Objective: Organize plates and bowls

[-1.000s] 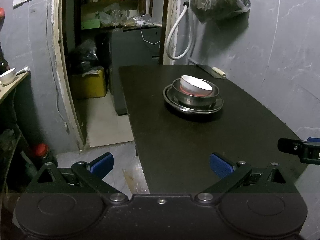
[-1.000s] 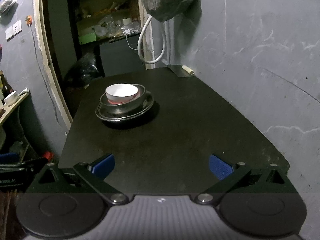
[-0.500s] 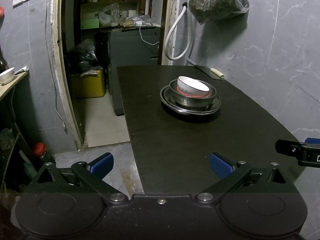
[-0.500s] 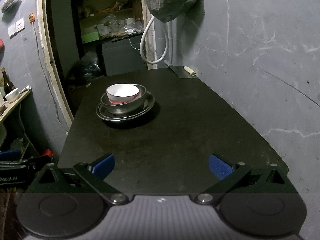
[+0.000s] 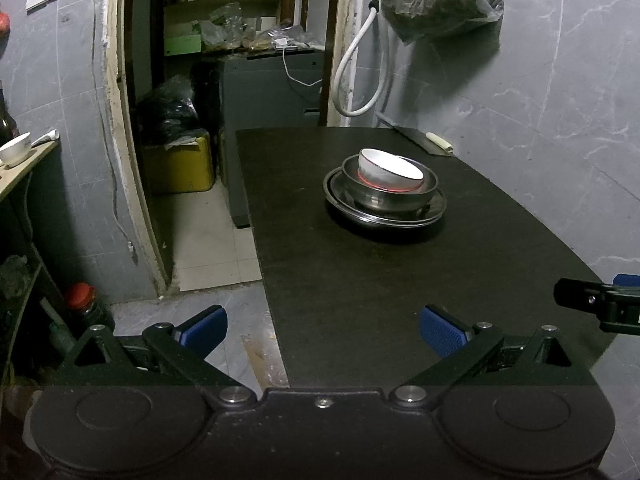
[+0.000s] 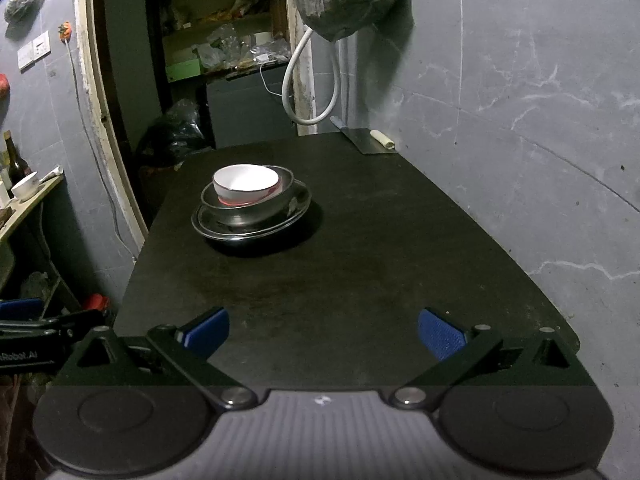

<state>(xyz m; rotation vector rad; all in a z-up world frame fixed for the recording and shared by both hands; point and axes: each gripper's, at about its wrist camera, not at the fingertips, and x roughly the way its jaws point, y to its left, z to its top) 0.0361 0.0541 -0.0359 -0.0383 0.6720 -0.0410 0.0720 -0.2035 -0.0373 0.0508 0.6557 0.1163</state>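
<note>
Left gripper [image 5: 323, 330] and right gripper [image 6: 323, 330] are hovering with jaws wide, holding nothing. White bowl [image 6: 245, 184] is sitting nested in steel bowl [image 6: 256, 208] on plate [image 6: 298, 210], well apart from both.

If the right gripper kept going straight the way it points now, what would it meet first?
Probably nothing soon: the right gripper is open over bare black table. The stacked dishes, white bowl on top, sit left of its line; depth is unclear.
</note>
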